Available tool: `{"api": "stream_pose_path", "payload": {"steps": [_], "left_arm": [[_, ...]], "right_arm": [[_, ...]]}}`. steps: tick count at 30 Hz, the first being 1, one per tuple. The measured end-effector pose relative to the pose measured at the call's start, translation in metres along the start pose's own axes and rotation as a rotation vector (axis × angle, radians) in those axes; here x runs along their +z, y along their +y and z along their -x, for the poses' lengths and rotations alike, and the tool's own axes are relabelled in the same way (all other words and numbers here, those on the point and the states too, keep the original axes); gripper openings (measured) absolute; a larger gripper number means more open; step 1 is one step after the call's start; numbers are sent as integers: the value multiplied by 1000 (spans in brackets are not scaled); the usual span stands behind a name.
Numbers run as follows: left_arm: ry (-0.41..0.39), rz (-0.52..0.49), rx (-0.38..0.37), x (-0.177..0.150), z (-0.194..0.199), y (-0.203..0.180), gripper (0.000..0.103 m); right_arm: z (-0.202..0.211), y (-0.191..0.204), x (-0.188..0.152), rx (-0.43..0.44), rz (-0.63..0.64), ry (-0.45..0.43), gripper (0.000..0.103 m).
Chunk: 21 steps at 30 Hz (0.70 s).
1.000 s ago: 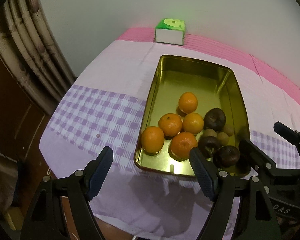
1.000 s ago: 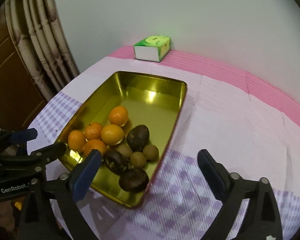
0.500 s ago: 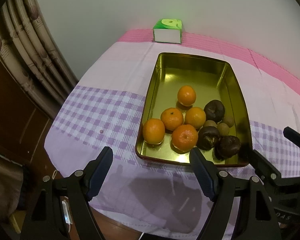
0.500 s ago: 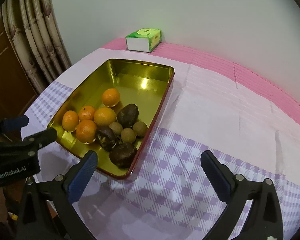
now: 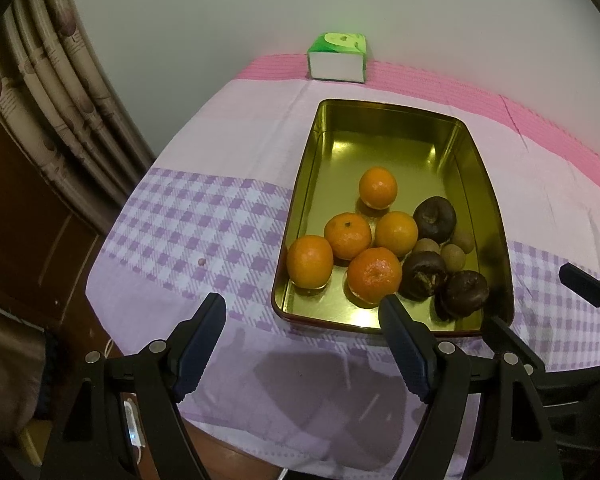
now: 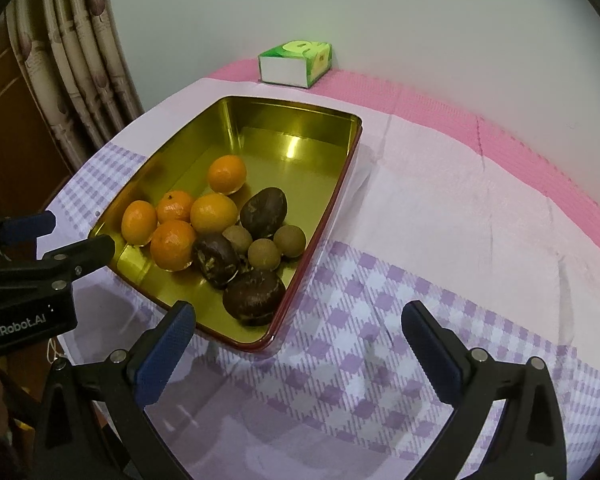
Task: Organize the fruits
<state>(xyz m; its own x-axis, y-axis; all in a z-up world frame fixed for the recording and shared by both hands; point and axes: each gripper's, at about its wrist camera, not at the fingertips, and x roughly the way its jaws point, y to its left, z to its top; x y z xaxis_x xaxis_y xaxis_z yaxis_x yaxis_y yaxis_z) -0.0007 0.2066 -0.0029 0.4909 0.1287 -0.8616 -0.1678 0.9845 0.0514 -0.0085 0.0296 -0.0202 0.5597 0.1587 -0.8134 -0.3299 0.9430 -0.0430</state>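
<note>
A gold metal tray (image 5: 384, 140) (image 6: 288, 128) sits on the table and holds all the fruit. Several oranges (image 5: 347, 236) (image 6: 214, 213) lie on its left side. Three dark brown fruits (image 5: 435, 219) (image 6: 263, 213) and three small tan round fruits (image 5: 453, 257) (image 6: 263, 254) lie on its right side. My left gripper (image 5: 302, 324) is open and empty, above the table's near edge in front of the tray. My right gripper (image 6: 298, 334) is open and empty, near the tray's near right corner. The left gripper also shows at the left of the right wrist view (image 6: 52, 240).
A green and white tissue box (image 5: 337, 62) (image 6: 296, 63) stands by the wall behind the tray. A pink, white and purple checked cloth (image 5: 204, 216) (image 6: 440, 208) covers the table. A curtain (image 5: 48, 92) hangs at the left. The table edge is close below.
Both grippers have drawn back and up from the tray, so it looks farther away. The fruit has not moved. Both grippers stay open.
</note>
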Motion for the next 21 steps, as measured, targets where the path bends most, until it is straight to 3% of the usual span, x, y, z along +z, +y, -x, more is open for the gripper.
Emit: {"api": "stream_pose_path", "payload": {"steps": [21], "left_arm": [[2,-5,0,-1,-2,-2,79]], "right_arm": [[-5,3,-3,8,5,17,102]]}}
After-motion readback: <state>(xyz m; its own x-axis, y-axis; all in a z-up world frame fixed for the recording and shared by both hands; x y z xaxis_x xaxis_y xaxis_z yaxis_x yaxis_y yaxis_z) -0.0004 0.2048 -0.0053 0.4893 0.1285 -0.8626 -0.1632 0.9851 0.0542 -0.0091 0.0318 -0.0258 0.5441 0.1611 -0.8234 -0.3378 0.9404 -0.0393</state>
